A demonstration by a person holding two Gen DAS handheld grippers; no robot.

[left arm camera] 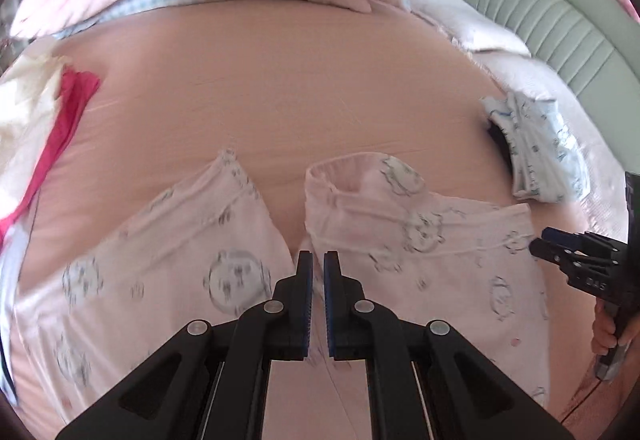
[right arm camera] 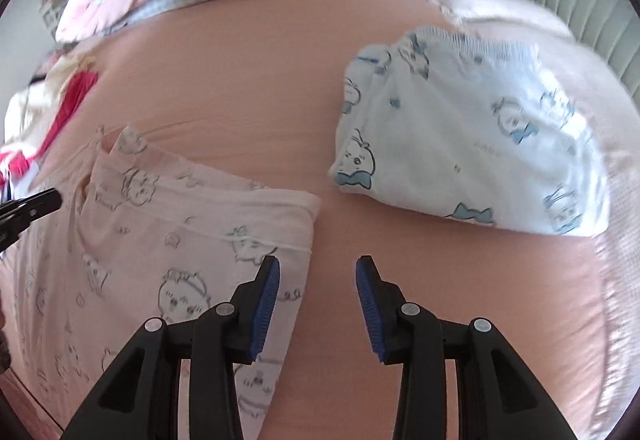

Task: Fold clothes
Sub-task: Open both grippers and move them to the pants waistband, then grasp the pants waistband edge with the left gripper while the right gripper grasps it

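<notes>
Left hand-held gripper (left arm camera: 318,260) pointing steeply downward, jaws standing nearly closed with only a thin gap, right hand-held gripper (right arm camera: 317,266) also angling steeply down, jaws standing apart, nothing between them, fingers (left arm camera: 606,336) wrapping its handle

Honestly nothing readable here; the blue garment (right arm camera: 472,132) right of centre in the right wrist view has tiny print, too blurred to read. The right gripper (left arm camera: 534,240) at the left wrist view's right edge carries embossed marks; can't read those either.
</notes>
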